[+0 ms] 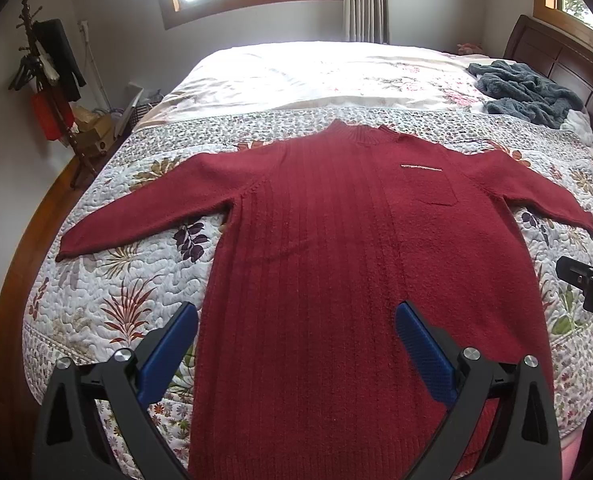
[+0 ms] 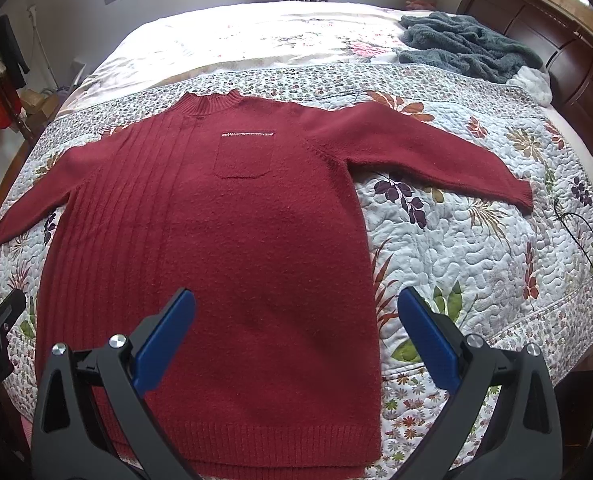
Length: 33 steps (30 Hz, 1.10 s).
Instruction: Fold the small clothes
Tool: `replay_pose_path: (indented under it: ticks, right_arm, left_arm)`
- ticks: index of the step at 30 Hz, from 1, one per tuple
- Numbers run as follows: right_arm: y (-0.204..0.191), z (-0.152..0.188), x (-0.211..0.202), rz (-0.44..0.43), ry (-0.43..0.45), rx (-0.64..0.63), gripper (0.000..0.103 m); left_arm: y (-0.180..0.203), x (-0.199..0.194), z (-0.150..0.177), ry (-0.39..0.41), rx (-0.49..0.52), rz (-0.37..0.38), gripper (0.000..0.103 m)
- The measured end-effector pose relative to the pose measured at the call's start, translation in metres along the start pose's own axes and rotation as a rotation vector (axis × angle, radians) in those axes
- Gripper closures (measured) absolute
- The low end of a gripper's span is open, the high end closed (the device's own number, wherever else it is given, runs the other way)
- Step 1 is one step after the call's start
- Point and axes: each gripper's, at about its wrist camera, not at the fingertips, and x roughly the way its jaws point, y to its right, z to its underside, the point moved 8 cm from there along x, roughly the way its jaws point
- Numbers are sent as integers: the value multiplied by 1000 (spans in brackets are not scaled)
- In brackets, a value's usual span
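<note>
A dark red knitted sweater with a chest pocket lies face up and flat on the floral quilted bedspread, collar toward the far side of the bed and both sleeves spread outward. That layout suits a first fold, since every edge is reachable.

The left gripper hovers over the sweater's ribbed half near the hem, jaws spread wide and holding nothing. The right gripper hangs over the sweater's plain half, straddling its side edge, equally wide and empty.

Beyond the sweater's collar, toward the headboard, sits a crumpled grey-blue fleece garment, well apart.

No fold looks started; likely 2 sleeves come in first.
</note>
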Motion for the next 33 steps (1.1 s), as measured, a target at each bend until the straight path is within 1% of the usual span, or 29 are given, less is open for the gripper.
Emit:
replay_pose_path:
  ticks: [6, 8, 10, 12, 15, 17, 18, 20, 21, 23, 25, 27, 30, 33]
  right_arm:
    - [1, 0, 0, 0, 7, 1, 3]
    - [4, -2, 2, -14, 19, 5, 3]
    - [13, -5, 10, -40, 20, 17, 3]
    - [30, -10, 20, -31, 7, 35, 3]
    - [82, -28, 33, -40, -3, 119, 3]
    - [136, -44, 44, 0, -5, 191, 3]
    - [156, -51, 48, 15, 0, 211, 3]
    - [213, -68, 63, 53, -9, 278, 3]
    - [232, -73, 68, 55, -12, 304, 3]
    - [286, -86, 85, 48, -26, 376, 3]
    - [324, -92, 101, 45, -47, 421, 3]
    - [362, -97, 120, 59, -74, 457, 3]
    - [401, -100, 148, 51, -115, 499, 3]
    - [422, -97, 170, 46, -159, 523, 4]
  left_arm:
    - [2, 0, 0, 6, 1, 9, 4]
    - [8, 4, 2, 8, 11, 54, 4]
    - [15, 14, 2, -16, 22, 70, 4]
    - [25, 27, -3, -40, 31, 77, 4]
    - [46, 39, -22, -36, 38, 102, 4]
    - [65, 47, -41, -26, 50, 116, 4]
    - [75, 51, -49, -19, 56, 122, 4]
    - [99, 60, -69, -5, 65, 143, 4]
    - [109, 65, -77, -3, 67, 155, 4]
    - [135, 75, -97, 1, 71, 175, 4]
    - [157, 84, -114, 5, 74, 196, 4]
    - [181, 94, -132, 10, 81, 206, 4]
    - [210, 110, -151, 11, 85, 213, 4]
    - [228, 122, -164, 2, 69, 233, 4]
